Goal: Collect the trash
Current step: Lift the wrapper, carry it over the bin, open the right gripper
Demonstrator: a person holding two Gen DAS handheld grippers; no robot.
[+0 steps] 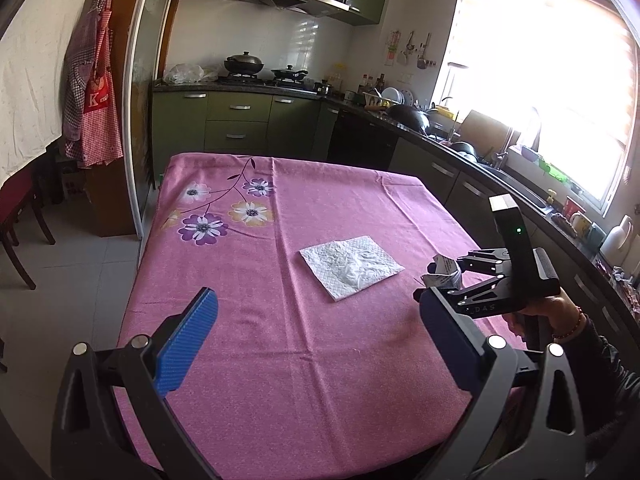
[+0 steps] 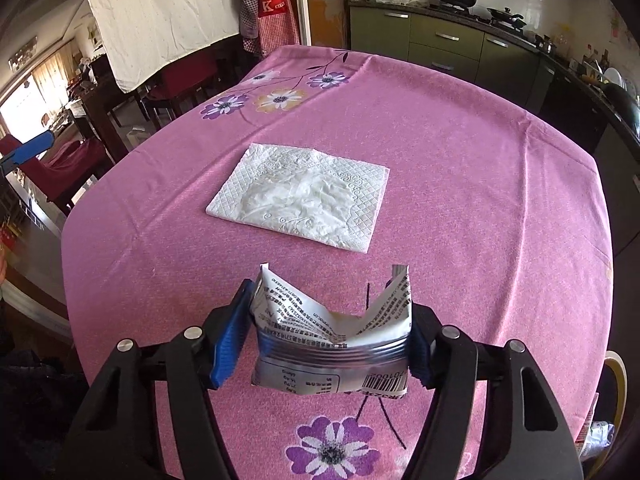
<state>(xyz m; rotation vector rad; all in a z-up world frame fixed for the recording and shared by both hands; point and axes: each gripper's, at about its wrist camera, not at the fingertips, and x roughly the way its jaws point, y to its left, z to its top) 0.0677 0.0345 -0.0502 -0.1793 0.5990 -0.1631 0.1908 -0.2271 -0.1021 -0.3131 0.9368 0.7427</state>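
My right gripper [image 2: 332,336] is clamped on a crumpled silver wrapper [image 2: 332,344], held just above the pink tablecloth [image 2: 480,200]; white napkin [image 2: 304,196] lies flat beyond. My left gripper [image 1: 316,324] gapes wide, empty

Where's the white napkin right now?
The napkin lies flat mid-table on the pink tablecloth, just beyond the wrapper pinched in the right gripper.

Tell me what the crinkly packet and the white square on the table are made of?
The packet looks like shiny foil-lined plastic: silvery, ribbed seal, printed text, sharp creases. The white square looks like a soft paper napkin: matte, with embossed dots and swirls, rumpled in the middle.
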